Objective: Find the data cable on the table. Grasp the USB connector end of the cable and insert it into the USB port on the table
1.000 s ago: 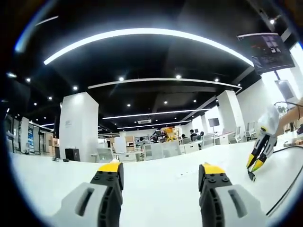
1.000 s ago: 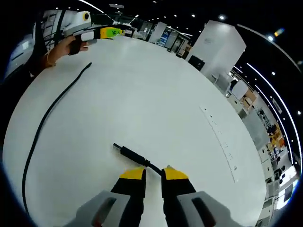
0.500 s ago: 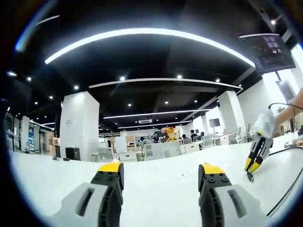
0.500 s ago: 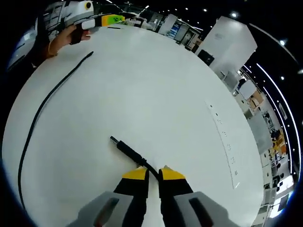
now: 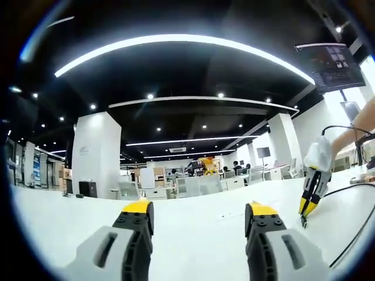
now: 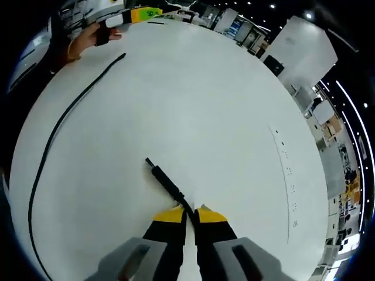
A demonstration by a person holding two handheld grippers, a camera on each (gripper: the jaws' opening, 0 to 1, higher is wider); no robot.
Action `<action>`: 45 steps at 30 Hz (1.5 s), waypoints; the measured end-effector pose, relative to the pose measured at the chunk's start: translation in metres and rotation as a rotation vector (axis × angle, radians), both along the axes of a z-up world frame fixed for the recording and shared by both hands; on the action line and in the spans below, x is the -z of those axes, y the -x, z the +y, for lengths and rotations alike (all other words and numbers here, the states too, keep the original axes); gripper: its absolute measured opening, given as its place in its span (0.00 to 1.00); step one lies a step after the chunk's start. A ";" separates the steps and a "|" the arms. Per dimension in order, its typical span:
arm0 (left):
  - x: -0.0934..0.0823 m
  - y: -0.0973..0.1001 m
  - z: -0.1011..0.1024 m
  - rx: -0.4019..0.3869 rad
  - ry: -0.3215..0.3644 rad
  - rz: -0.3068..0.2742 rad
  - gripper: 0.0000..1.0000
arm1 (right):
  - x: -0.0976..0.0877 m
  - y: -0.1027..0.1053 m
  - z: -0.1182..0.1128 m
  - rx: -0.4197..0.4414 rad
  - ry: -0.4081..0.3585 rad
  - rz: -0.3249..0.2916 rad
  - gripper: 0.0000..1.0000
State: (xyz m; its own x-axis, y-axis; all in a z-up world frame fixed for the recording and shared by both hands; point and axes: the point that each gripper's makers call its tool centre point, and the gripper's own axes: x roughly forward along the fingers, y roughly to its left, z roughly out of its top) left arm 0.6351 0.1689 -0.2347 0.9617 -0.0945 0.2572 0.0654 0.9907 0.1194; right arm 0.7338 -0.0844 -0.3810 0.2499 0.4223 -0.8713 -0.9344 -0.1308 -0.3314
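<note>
While the right gripper [image 6: 190,213] pinches the black cable [image 6: 181,199] between its yellow-tipped jaws, the connector [image 6: 161,175] just beyond them sticks out ahead and to the left over the white counter [image 6: 193,105]; I cannot tell whether it touches the surface. Farther out to the right, well apart from the connector, a thin line in the counter carries a row of small ports [image 6: 288,186], too small to tell apart. On the left, more cable curves across the counter to a free end near a hand [image 6: 88,40], which holds the left gripper [image 6: 140,12] at the far edge.

In the left gripper view, the left gripper [image 5: 199,208] has its jaws spread wide, with nothing between them, low over the counter [image 5: 193,240]. To the right, the right gripper [image 5: 303,215] points down at the counter, cable [image 5: 351,240] trailing beside it. Beyond stand a white pillar [image 5: 96,155] and curved ceiling lights [image 5: 176,41].
</note>
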 end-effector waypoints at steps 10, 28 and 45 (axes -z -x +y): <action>0.000 0.000 -0.001 0.015 0.017 0.006 0.62 | 0.001 -0.002 0.003 0.001 0.089 0.057 0.08; 0.008 -0.005 -0.009 0.030 0.005 0.037 0.60 | 0.004 0.001 -0.004 0.045 0.088 0.164 0.04; 0.011 -0.019 -0.046 0.162 -0.112 0.103 0.65 | -0.003 0.012 -0.007 0.069 0.034 0.135 0.04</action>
State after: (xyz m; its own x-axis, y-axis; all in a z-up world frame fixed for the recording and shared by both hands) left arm 0.6538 0.1227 -0.2453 0.9523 -0.2724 0.1375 0.2402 0.9472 0.2124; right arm 0.7222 -0.0911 -0.3784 0.1570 0.3781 -0.9123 -0.9773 -0.0735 -0.1987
